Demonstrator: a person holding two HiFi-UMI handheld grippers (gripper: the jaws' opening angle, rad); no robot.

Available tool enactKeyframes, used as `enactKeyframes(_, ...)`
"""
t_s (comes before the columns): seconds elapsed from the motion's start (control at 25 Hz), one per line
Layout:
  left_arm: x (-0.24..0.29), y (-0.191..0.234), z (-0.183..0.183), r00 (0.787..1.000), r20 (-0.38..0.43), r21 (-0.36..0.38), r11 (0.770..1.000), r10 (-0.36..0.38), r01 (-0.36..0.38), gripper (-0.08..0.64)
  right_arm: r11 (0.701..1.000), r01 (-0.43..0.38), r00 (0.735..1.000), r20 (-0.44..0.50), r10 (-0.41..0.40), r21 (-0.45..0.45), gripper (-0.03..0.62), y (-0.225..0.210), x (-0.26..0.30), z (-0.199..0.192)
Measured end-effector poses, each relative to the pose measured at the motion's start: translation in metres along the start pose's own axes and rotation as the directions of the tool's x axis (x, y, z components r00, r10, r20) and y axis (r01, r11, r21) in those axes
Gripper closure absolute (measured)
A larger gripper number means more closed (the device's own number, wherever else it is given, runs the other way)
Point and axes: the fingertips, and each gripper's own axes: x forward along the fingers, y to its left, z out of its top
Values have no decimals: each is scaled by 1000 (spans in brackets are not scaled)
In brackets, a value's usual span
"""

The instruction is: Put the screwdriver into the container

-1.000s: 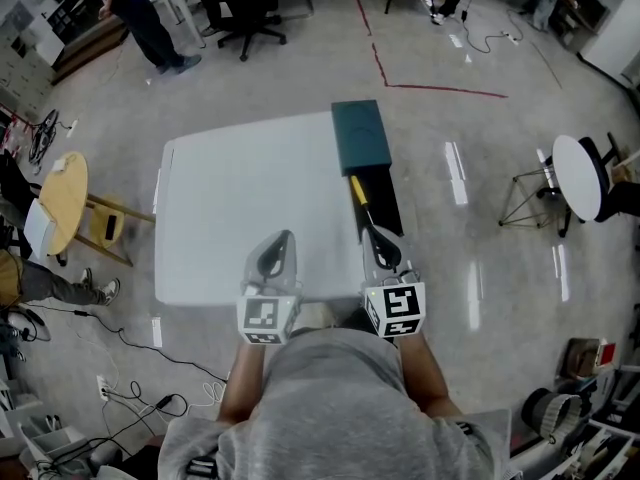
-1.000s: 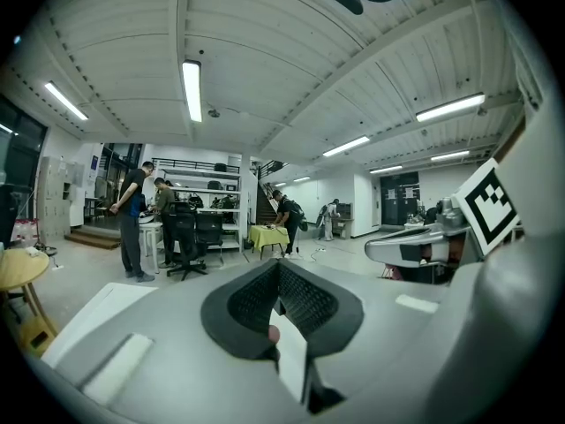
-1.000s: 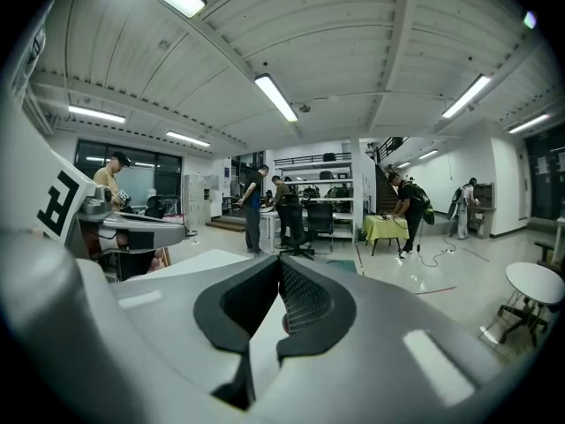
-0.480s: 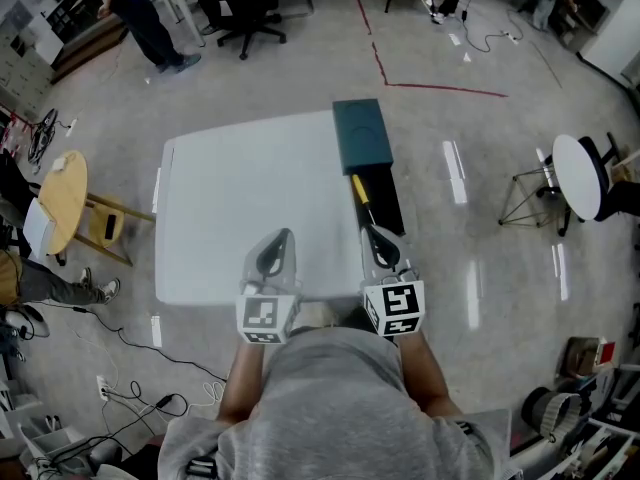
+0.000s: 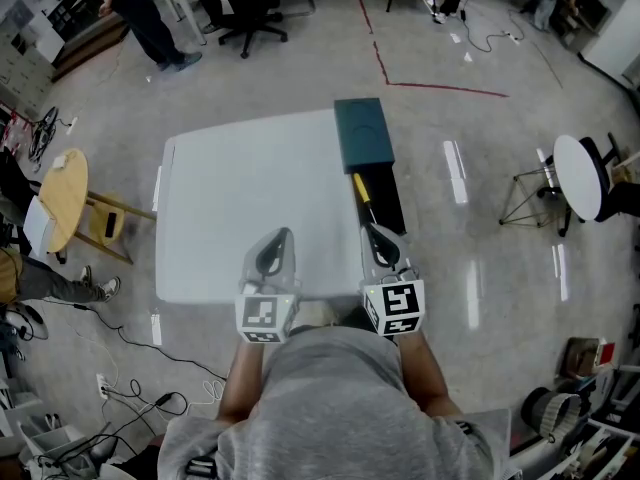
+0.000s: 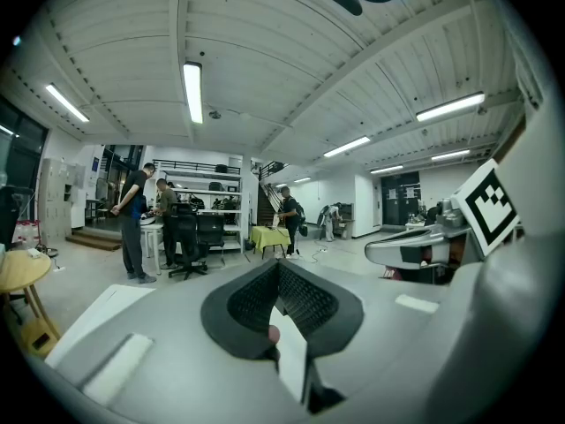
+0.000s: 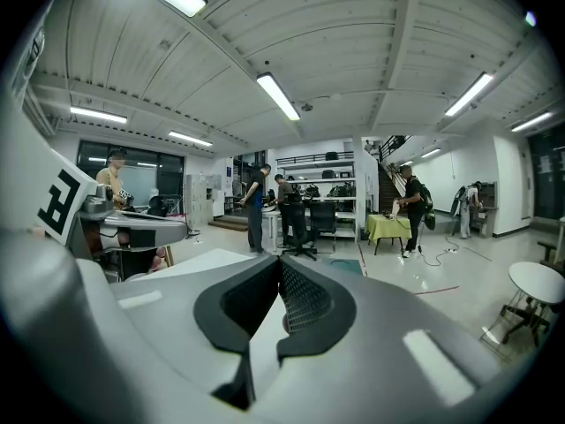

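1. Close in front of you, the left gripper (image 6: 279, 268) has its jaws pressed together with nothing between them. It is held over the near edge of the white table (image 5: 230, 193).
2. To its right, well apart from it, the right gripper (image 7: 281, 261) is also closed and empty. It sits at the table's near right corner.
3. Just ahead of the right gripper's tips lies the screwdriver (image 5: 358, 189). Its dark shaft points back toward you and its yellow handle points away. You cannot tell from the head view whether the shaft's end touches the gripper.
4. The screwdriver runs along the left side of the black container (image 5: 388, 204), which stretches ahead and slightly right of the right gripper. You cannot tell whether the tool lies inside it or on its rim.
5. Beyond the container, against its far end, a dark teal box (image 5: 361, 134) sits on the table's far right corner.
6. Farther ahead on the floor there is a red tape line (image 5: 440, 90), with an office chair (image 5: 250, 13) and a standing person (image 5: 140, 13) past it.
7. Far to the right of the right gripper stands a round white side table (image 5: 578, 176). Far to the left of the left gripper is a round wooden one (image 5: 64, 196).
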Motion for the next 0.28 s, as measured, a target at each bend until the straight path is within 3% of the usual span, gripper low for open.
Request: enactKeyframes(0.28,-2,-2,1,1000,4,5,1000,2,-2,548,1000,5,1000,5,-5,-6,589,-1,-5,1)
